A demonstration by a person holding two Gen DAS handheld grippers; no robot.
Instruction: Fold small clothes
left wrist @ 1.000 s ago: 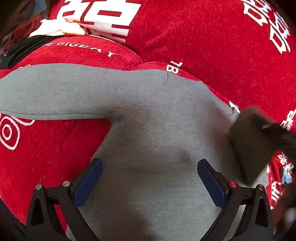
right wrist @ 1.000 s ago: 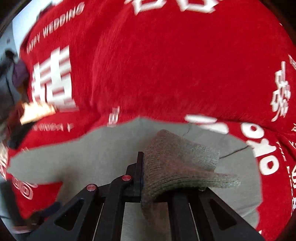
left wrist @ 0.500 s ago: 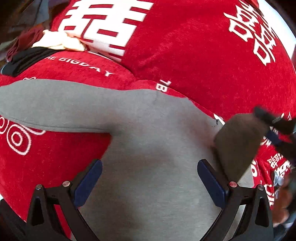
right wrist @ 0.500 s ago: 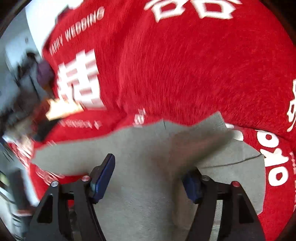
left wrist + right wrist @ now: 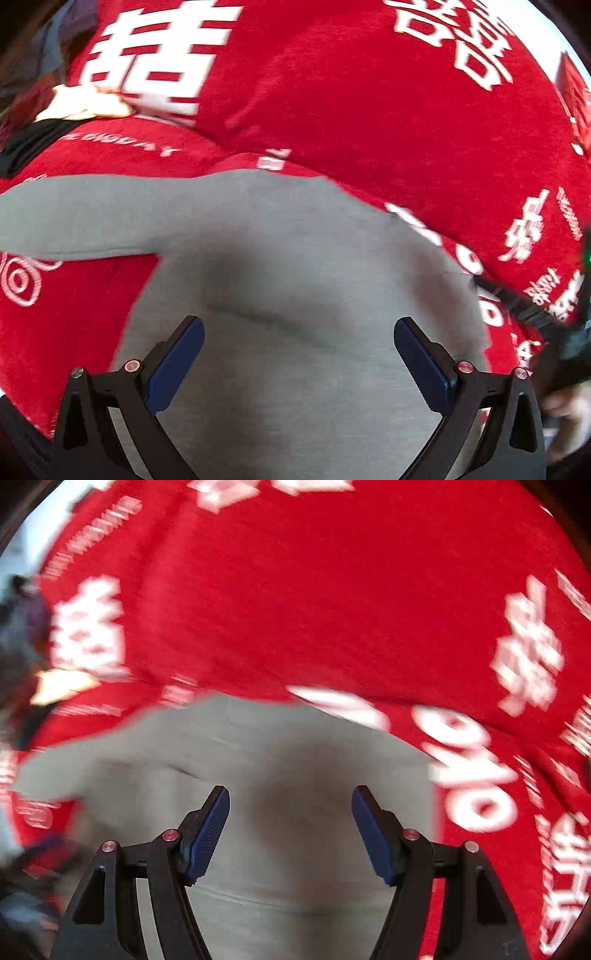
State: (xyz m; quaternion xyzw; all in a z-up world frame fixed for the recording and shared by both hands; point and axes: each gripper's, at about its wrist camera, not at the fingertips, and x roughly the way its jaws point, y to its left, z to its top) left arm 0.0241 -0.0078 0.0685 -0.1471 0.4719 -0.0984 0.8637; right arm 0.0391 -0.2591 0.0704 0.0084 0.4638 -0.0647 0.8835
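Nearest you: your left gripper (image 5: 298, 347) and right gripper (image 5: 290, 818), both spread wide with nothing between the blue pads, each poised over the grey garment (image 5: 295, 302). That garment lies flat on the red printed cover (image 5: 369, 110), one sleeve (image 5: 85, 218) stretched leftward. Farthest: cream cloth (image 5: 85, 105) and dark clothing (image 5: 29, 144) at upper left.
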